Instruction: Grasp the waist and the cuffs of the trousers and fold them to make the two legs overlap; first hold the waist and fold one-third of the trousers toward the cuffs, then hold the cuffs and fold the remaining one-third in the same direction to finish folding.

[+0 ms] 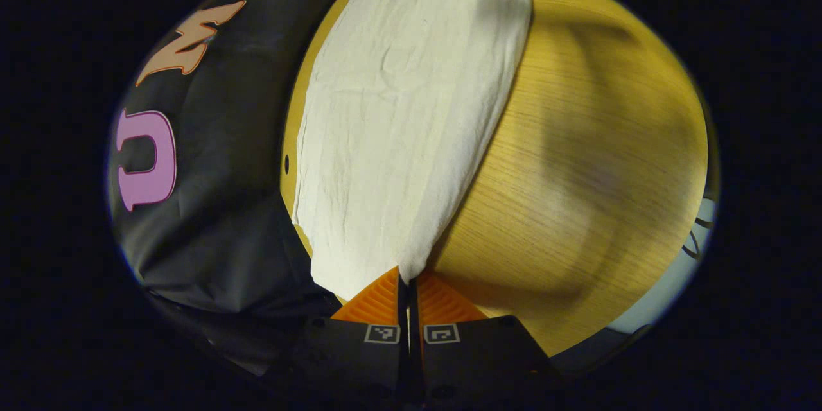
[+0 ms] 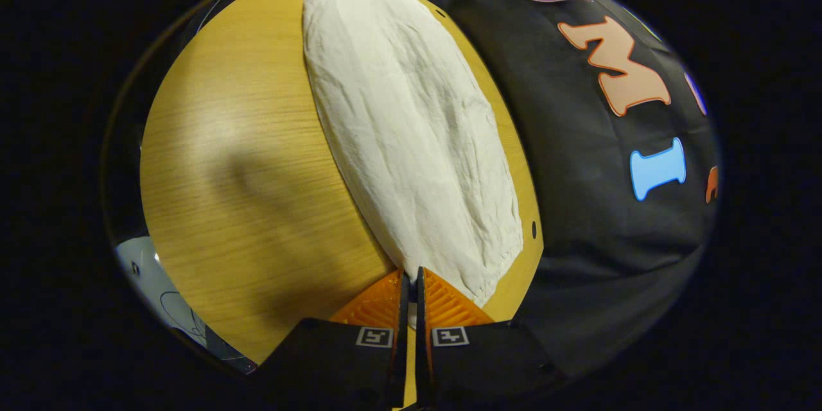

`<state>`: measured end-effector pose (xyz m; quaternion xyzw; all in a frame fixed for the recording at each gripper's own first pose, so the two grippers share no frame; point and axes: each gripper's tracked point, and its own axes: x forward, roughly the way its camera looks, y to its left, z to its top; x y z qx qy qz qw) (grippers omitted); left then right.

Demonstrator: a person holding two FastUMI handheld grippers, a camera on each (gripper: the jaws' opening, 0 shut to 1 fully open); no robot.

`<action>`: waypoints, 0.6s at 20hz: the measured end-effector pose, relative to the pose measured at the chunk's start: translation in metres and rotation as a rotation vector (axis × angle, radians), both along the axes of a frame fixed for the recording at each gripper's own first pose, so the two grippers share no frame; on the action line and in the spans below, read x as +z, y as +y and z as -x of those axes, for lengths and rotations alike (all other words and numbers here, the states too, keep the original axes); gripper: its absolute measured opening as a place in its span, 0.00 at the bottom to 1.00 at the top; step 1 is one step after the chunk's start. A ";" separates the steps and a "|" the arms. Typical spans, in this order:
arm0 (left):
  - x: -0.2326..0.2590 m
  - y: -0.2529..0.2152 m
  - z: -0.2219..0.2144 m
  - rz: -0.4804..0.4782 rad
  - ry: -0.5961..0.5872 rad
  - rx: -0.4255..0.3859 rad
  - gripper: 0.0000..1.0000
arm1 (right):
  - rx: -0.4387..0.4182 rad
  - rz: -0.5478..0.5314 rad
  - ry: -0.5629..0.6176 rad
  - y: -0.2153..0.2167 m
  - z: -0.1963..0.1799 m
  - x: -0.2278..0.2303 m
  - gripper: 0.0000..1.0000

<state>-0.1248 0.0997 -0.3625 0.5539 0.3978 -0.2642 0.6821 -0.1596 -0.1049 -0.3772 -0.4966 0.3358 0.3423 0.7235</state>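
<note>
On the wooden table (image 1: 578, 160) the white trousers (image 1: 404, 115) lie as 1 long strip, legs apparently stacked, running along the table's far edge beside the black cloth wall (image 1: 218, 205). Left gripper (image 1: 408, 282): fingers nearly together, a thin slit between them, pinching the near end of the fabric at its corner. Right gripper (image 2: 410, 277): same, fingers almost closed, nipping the opposite end of the trousers (image 2: 411, 135) at the edge. Which end is waist or cuffs, cannot tell. Fabric wrinkled, lying flat between both ends. Shadows fall across the bare table (image 2: 244, 192).
</note>
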 end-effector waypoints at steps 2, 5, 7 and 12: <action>0.015 0.000 -0.012 0.001 -0.040 0.037 0.00 | -0.005 -0.024 -0.045 0.002 -0.018 0.017 0.08; 0.037 0.000 -0.040 -0.017 -0.115 0.076 0.00 | -0.065 -0.097 -0.086 0.003 -0.044 0.038 0.08; 0.046 -0.002 -0.054 -0.019 -0.153 0.109 0.00 | -0.077 -0.126 -0.112 0.004 -0.061 0.048 0.08; 0.078 -0.005 -0.083 -0.009 -0.247 0.153 0.00 | -0.093 -0.159 -0.170 0.007 -0.098 0.062 0.08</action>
